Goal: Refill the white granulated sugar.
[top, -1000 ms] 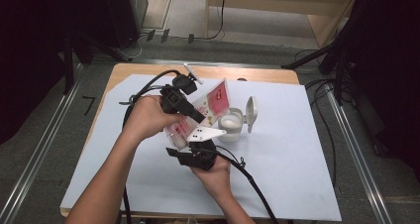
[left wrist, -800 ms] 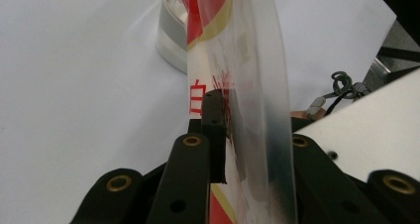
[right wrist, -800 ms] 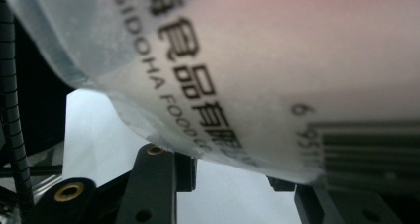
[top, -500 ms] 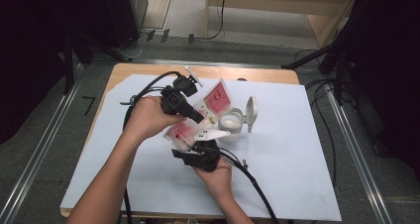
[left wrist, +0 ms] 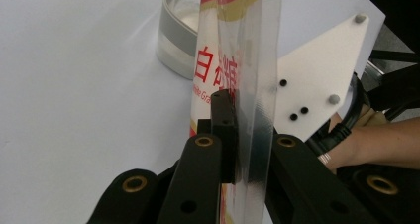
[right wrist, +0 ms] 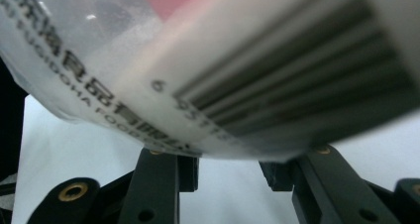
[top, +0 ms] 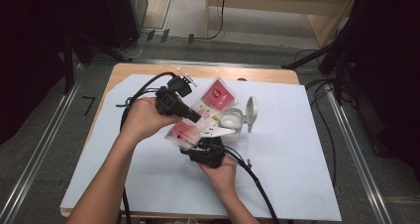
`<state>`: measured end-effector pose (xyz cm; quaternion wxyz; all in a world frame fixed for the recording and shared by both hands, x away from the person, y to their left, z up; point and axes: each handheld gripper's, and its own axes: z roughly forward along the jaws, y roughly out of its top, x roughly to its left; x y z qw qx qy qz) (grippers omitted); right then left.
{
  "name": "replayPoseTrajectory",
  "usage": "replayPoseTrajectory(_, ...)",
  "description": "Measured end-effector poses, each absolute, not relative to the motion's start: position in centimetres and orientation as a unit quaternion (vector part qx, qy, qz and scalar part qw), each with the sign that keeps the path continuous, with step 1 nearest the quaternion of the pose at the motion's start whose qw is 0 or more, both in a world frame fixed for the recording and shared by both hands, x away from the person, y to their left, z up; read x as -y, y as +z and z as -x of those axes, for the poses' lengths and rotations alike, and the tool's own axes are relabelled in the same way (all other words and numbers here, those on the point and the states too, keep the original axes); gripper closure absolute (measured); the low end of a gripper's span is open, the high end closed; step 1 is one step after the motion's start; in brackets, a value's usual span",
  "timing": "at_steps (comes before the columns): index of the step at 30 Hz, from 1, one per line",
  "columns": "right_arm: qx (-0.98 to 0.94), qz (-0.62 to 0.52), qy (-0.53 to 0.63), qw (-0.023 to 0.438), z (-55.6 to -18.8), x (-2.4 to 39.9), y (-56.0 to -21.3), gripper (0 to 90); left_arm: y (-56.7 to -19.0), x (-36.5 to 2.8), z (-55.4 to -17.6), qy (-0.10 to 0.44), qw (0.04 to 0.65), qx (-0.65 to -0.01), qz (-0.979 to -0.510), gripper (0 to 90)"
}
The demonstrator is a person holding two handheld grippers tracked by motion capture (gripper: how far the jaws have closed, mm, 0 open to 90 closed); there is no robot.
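Since the earlier frames, the right claw [top: 210, 147] has sunk a little toward the desk [top: 297, 149] under the lower end of the sugar pouch [top: 200, 117], and the left claw [left wrist: 236, 135] has been closing on the pouch's clear edge strip. Item: one sealed red-and-white pouch of white granulated sugar, held tilted above the white sheet on the desk, its lower end toward the person and its upper end toward the far edge. Item: one small clear round container [top: 233, 121] with its hinged lid [top: 251, 112] standing open, just beside and behind the pouch. Progress, as judged: the container is already open and the pouch is lifted and gripped, which reads as preparation for opening the pouch and filling the container; the pouch looks unopened, and no sugar can be made out in the container, so tearing and pouring appear to remain. Left claw: jaws together, clamped flat on the transparent seam of the pouch, seen edge-on in the left gripper view. Right claw: jaws [right wrist: 228, 177] apart with a clear gap, the barcode end of the pouch [right wrist: 237, 75] hanging just above them; pads pressing on nothing.
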<state>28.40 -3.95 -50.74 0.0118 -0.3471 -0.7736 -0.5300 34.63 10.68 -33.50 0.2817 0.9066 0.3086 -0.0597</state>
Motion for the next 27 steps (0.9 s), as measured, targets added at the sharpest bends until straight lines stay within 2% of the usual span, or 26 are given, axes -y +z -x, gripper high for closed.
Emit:
replayPoseTrajectory(13, 0.758, 0.382, -0.529, 0.018, -29.1, 5.2, -51.0, 67.1, -33.5, -13.0, -33.7, -0.066, 0.298, -0.288, -0.908, 88.3)
replayPoseTrajectory(18, 0.752, 0.389, -0.531, 0.027, -29.2, 5.6, -51.1, 67.1, -33.5, -14.0, -33.3, -0.039, 0.307, -0.286, -0.907, 90.0)
replayPoseTrajectory(23, 0.766, 0.366, -0.527, 0.017, -29.0, 5.5, -50.6, 67.7, -33.5, -14.3, -33.4, -0.033, 0.31, -0.289, -0.905, 90.0)
replayPoseTrajectory(27, 0.773, 0.359, -0.522, 0.029, -29.0, 5.9, -50.3, 66.4, -33.6, -14.4, -33.4, -0.036, 0.322, -0.289, -0.901, 90.0)
